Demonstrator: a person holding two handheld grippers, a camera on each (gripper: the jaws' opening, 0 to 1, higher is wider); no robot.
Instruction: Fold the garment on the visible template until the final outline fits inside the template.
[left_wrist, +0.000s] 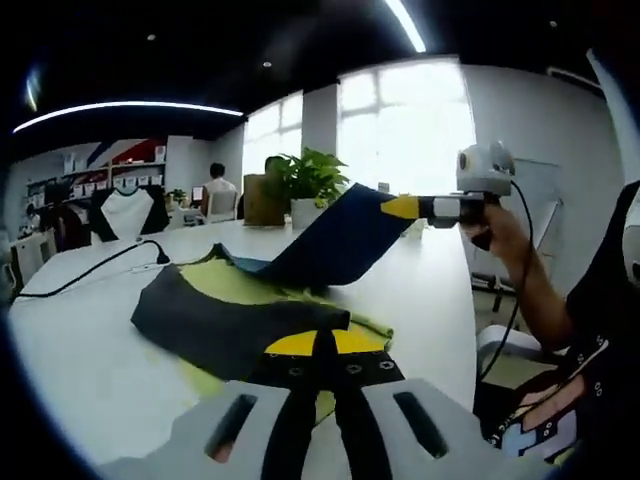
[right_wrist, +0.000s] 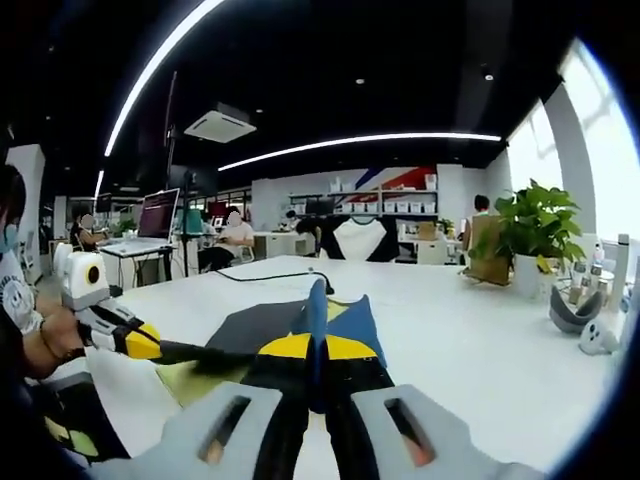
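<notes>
Garment (left_wrist: 240, 320) pinched in both grippers' closed jaws, right (left_wrist: 405, 207) lifting blue flap.

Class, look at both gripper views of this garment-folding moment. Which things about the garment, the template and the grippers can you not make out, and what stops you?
- Template, left gripper view: the dark garment covers most of it, so its outline is hidden.
- Garment's near edge, left gripper view: hidden behind the left gripper.
- Lifted blue flap, right gripper view: seen edge-on in the right gripper, so its shape is unclear.
</notes>
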